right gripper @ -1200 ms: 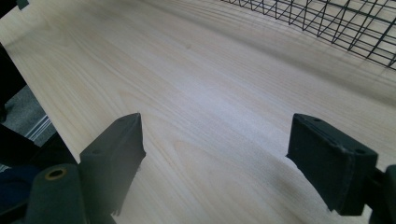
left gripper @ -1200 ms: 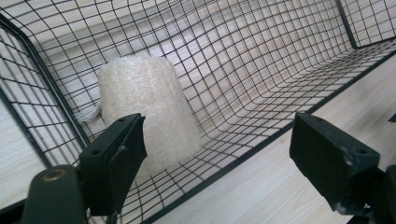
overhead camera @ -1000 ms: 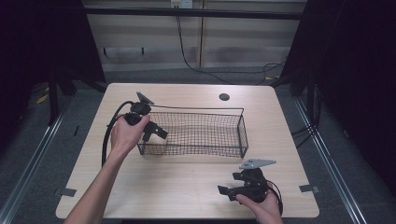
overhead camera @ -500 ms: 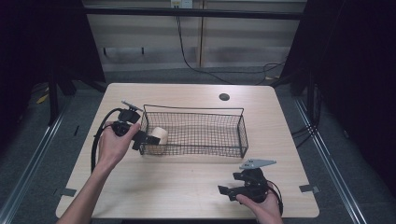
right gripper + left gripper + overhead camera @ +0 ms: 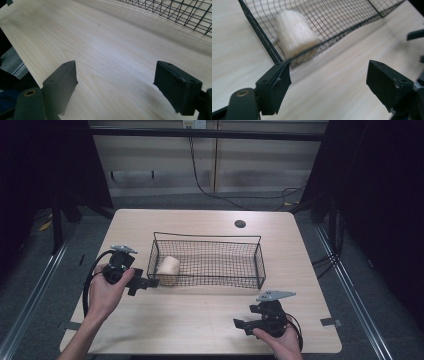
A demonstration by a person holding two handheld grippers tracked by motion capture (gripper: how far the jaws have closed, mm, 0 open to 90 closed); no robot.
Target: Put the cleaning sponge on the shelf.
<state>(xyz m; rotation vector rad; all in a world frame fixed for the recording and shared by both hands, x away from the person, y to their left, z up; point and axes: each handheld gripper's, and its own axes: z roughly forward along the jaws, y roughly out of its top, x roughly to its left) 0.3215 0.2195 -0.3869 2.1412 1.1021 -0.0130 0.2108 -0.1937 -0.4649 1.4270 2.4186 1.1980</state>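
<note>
A pale roll point(image 5: 168, 268) already lies in the wire basket point(image 5: 210, 239) on the tabletop point(image 5: 200, 320), both the left claw point(image 5: 151, 282) and right claw point(image 5: 240, 324) open and empty.

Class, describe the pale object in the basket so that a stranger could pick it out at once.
On the wooden table stands a black wire basket. At its left end lies a cream roll, the one solid, pale thing behind the dark mesh, just beyond the open left gripper.
</note>
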